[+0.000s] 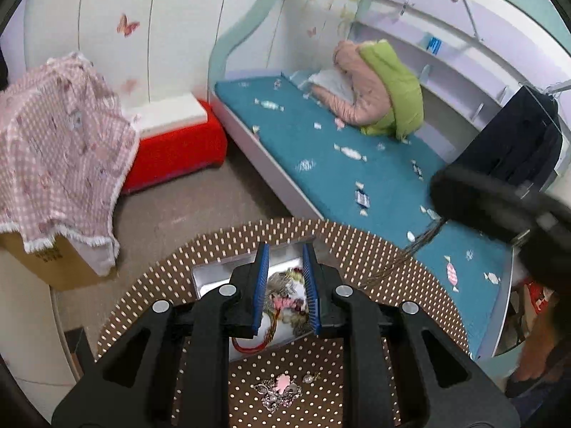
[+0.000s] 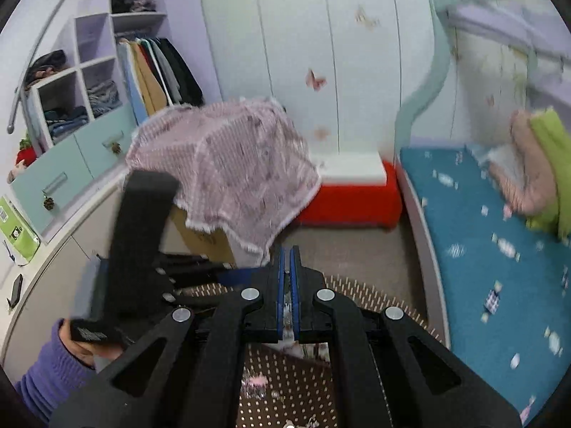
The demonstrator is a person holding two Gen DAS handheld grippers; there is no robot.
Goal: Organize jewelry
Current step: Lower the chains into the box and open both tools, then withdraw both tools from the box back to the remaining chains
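A white jewelry box [image 1: 214, 278] stands on a round brown dotted table [image 1: 150, 285]. It holds a tangle of jewelry [image 1: 285, 299] and a red cord [image 1: 249, 347]. My left gripper [image 1: 285, 267] is open, its blue pads either side of the box. A pink flower brooch with silver pieces [image 1: 282, 388] lies on the table below it. My right gripper [image 2: 287, 271] is shut on a small silvery piece of jewelry [image 2: 286, 312] held above the table [image 2: 374, 292]; it appears as a dark blur in the left wrist view [image 1: 499, 207] with thin chains [image 1: 424, 239] hanging.
A bed with a teal sheet [image 1: 357, 164] and bundled quilts [image 1: 378, 85] lies to the right. A red stool [image 1: 175, 146] and a box under pink checked cloth [image 1: 60, 142] stand on the floor. A wardrobe with shelves [image 2: 92, 85] is at the left.
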